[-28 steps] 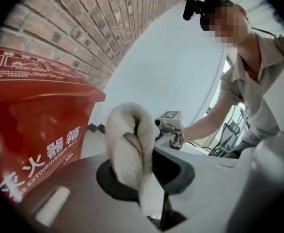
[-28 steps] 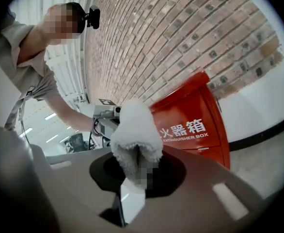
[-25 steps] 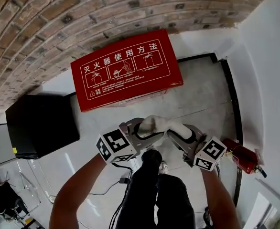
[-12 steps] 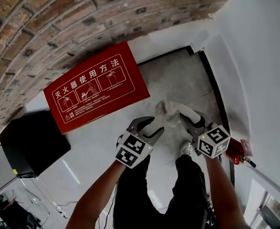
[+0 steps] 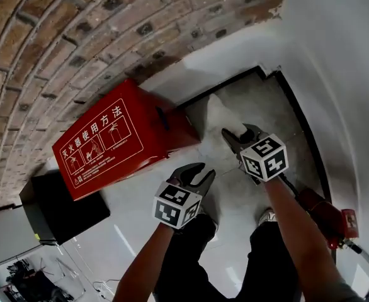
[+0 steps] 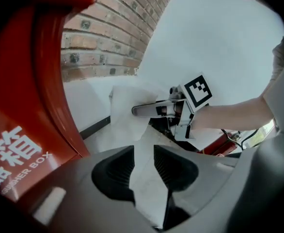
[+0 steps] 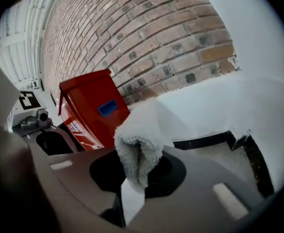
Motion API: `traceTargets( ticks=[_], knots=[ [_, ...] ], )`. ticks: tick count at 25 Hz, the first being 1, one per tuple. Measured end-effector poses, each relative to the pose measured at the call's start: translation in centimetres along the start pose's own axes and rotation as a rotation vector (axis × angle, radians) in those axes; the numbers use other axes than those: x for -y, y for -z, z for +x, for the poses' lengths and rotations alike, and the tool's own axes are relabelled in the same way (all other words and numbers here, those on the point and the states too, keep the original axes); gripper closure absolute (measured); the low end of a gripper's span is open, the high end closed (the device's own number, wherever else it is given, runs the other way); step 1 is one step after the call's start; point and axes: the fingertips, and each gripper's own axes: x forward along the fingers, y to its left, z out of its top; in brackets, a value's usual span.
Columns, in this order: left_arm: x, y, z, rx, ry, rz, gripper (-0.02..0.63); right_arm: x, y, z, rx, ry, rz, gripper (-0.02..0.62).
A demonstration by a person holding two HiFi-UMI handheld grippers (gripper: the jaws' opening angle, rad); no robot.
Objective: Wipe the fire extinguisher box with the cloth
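right tool (image 5: pixel 240 133) lower over pale floor (image 5: pixel 279 106)

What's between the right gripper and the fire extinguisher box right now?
Head view: only the white cloth, clamped in the right gripper, and bare floor before the fire extinguisher box.

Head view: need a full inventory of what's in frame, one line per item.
fire extinguisher box: 1, red, on the floor against the brick wall
cloth: 1, white, in the right gripper, right of the box
fire extinguisher: 1, red, low at the white wall, lower right
black box: 1, black, lower left beside the red box
brick wall: 1, brown, top left
white wall: 1, white, right
floor: 1, pale grey
left gripper: 1, grey, open, empty
right gripper: 1, grey, shut on the cloth
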Motion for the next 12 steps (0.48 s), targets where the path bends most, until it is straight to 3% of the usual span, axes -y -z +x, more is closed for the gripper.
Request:
traceTargets(
  ticks=[4, 8, 12],
  knots=[
    [-2.5, 0.2, 3.2, 0.013, -0.068, 0.004, 0.606, 2.6, 1.3, 5.9, -0.016, -0.021, -0.066, 0.517],
    [-4.1, 1.4, 5.5, -0.022, -0.119, 0.033, 0.606, 4.5, 2.8, 12.5, -0.041, -0.035, -0.171, 0.517],
    [-4.6, 4.0, 7.6, -0.069, -0.119, 0.075, 0.606, 6.1, 6.6, 19.1, -0.122, -0.067, -0.291, 0.517]
  ],
)
